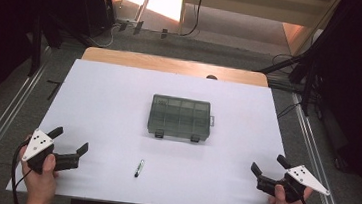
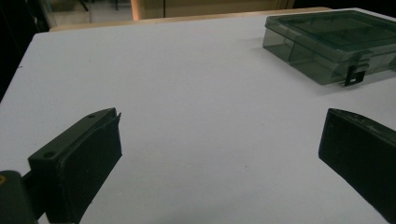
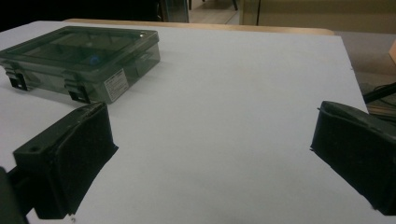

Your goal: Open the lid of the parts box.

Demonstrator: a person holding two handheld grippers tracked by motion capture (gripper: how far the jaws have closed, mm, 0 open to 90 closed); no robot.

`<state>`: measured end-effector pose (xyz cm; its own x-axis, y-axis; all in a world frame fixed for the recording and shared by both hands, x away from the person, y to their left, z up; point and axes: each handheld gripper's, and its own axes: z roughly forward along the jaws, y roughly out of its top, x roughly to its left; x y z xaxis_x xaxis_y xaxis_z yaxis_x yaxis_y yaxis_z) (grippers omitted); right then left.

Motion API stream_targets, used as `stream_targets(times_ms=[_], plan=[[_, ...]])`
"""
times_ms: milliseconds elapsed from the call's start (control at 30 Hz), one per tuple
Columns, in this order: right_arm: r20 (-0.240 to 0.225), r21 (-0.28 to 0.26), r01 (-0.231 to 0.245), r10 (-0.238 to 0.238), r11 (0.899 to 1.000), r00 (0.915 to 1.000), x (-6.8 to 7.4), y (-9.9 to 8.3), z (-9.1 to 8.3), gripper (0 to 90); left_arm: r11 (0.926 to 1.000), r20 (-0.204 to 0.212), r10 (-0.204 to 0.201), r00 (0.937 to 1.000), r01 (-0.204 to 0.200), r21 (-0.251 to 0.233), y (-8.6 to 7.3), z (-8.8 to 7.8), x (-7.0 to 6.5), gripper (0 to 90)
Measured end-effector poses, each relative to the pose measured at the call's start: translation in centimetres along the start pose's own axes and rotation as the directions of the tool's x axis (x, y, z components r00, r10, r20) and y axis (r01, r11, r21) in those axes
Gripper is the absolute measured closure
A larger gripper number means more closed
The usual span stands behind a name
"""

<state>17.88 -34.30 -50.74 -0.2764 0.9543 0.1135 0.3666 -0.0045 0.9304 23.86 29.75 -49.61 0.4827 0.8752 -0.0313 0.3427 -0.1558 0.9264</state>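
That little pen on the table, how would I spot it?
Start at the white table and find the smoky clear box at its middle. Nearer the person lies the pen, alone: a thin dark stick, far smaller than the box.

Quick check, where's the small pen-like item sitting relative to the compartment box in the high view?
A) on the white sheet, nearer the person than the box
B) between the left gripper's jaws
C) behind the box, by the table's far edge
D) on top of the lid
A: the pen-like item lies alone on the bare white sheet, on the person's side of the closed compartment box, apart from both grippers.
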Motion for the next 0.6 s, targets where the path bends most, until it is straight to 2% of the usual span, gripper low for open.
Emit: stream_targets(times_ms=[233,367,600], plan=[[-0.007,-0.01,0.02,-0.02,1.0,0.9998,0.8,0.7,0.1,0.0,0.9996,0.01,0.003,0.9999,-0.003,0.026,0.4,0.2,-0.1,0.0],[-0.018,-0.016,0.019,-0.02,1.0,0.9997,1.2,1.2,0.2,0.0,0.9998,0.026,-0.02,0.9995,0.019,0.011,1.1,0.2,-0.4,0.0],[-0.04,-0.014,0.037,-0.038,0.999,0.9985,2.3,2.6,1.0,0.0,0.9998,0.059,-0.008,0.9982,0.01,-0.019,2.9,0.5,-1.6,0.0]])
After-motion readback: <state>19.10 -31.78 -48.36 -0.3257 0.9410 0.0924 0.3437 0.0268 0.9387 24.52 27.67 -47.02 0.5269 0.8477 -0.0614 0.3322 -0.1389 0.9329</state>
